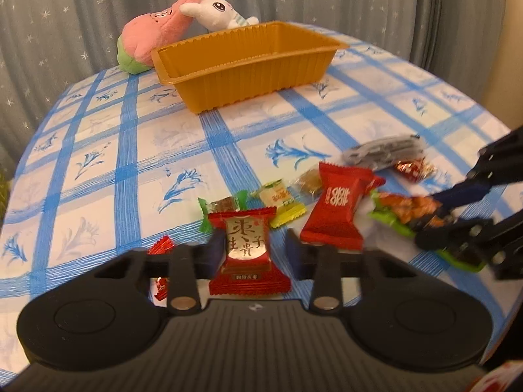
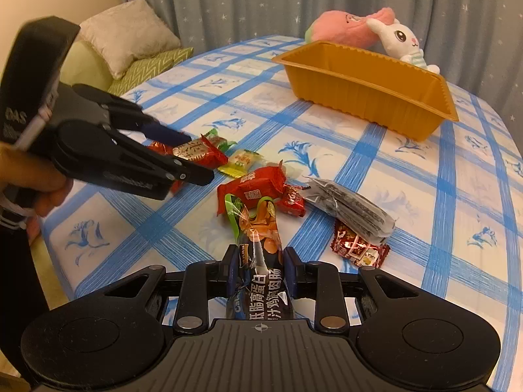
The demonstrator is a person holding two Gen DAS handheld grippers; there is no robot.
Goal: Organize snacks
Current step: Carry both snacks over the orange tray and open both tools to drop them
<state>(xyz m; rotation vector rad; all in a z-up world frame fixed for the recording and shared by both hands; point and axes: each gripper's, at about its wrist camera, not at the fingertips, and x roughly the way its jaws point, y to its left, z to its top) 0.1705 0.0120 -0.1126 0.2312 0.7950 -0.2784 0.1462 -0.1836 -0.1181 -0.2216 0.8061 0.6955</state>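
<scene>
My left gripper (image 1: 250, 251) is open around a red candy packet with gold characters (image 1: 248, 254); its pads stand apart from the packet's sides. It also shows in the right wrist view (image 2: 193, 165), over the same packet (image 2: 196, 153). My right gripper (image 2: 260, 268) is shut on a long sausage snack pack with a green end (image 2: 261, 261), also seen in the left wrist view (image 1: 408, 210). An empty orange plastic tray (image 1: 248, 75) (image 2: 369, 98) stands at the far side. Several small snacks lie between, including a bigger red packet (image 1: 336, 209) (image 2: 255, 186).
A dark seaweed pack (image 2: 349, 205) (image 1: 385, 152) and a small red packet (image 2: 359, 248) lie to the right. A pink plush (image 1: 153, 32) and white rabbit plush (image 2: 402, 42) sit behind the tray. The blue-checked tablecloth (image 1: 130, 150) covers a round table; cushions (image 2: 130, 39) lie left.
</scene>
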